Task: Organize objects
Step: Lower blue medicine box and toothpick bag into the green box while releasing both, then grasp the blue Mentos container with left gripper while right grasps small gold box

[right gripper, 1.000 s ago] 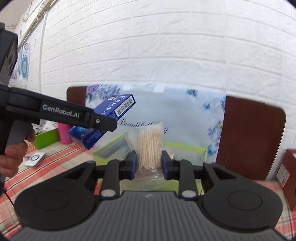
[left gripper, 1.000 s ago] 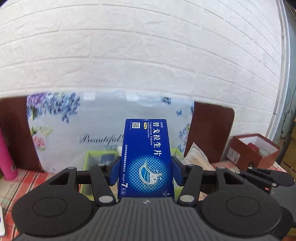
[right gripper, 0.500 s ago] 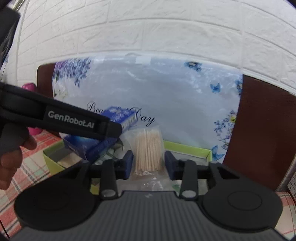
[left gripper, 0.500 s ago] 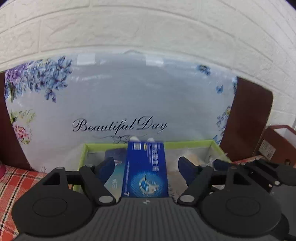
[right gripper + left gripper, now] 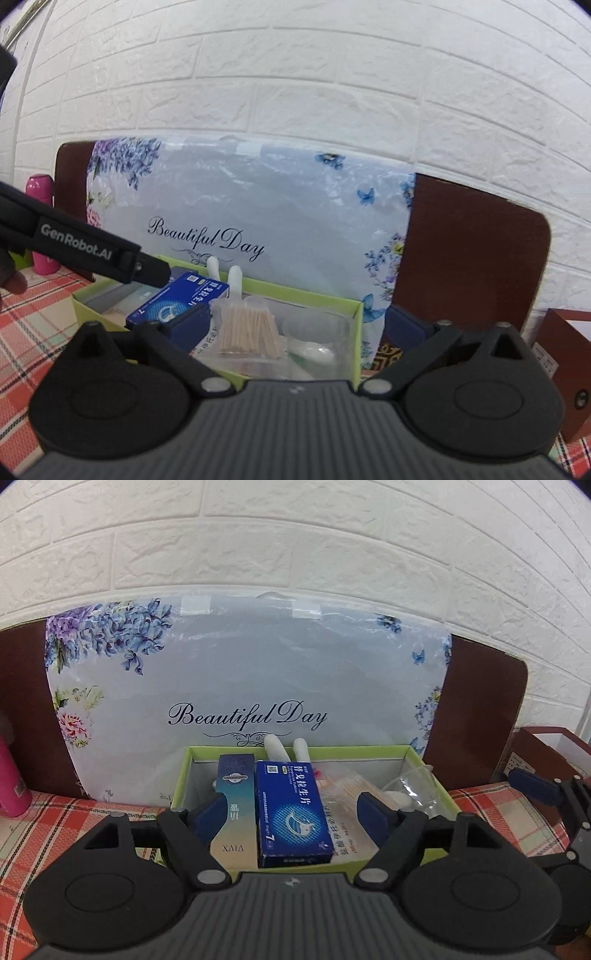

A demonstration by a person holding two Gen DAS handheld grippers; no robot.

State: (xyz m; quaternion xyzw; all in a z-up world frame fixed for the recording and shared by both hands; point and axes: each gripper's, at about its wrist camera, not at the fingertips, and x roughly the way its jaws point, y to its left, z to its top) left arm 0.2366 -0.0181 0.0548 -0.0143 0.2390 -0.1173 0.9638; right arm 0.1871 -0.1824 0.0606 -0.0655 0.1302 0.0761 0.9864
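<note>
Blue box [image 5: 291,812] now in tray [image 5: 369,751] (beside "VIVX")

White brick-pattern wall [image 5: 295,546] rises behind a red plaid tablecloth [image 5: 44,834].

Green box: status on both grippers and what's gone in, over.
Left gripper open, blue carton loose between its pads. Right gripper opening, toothpick bag free. Both items in green box. Nothing blocking.
</note>
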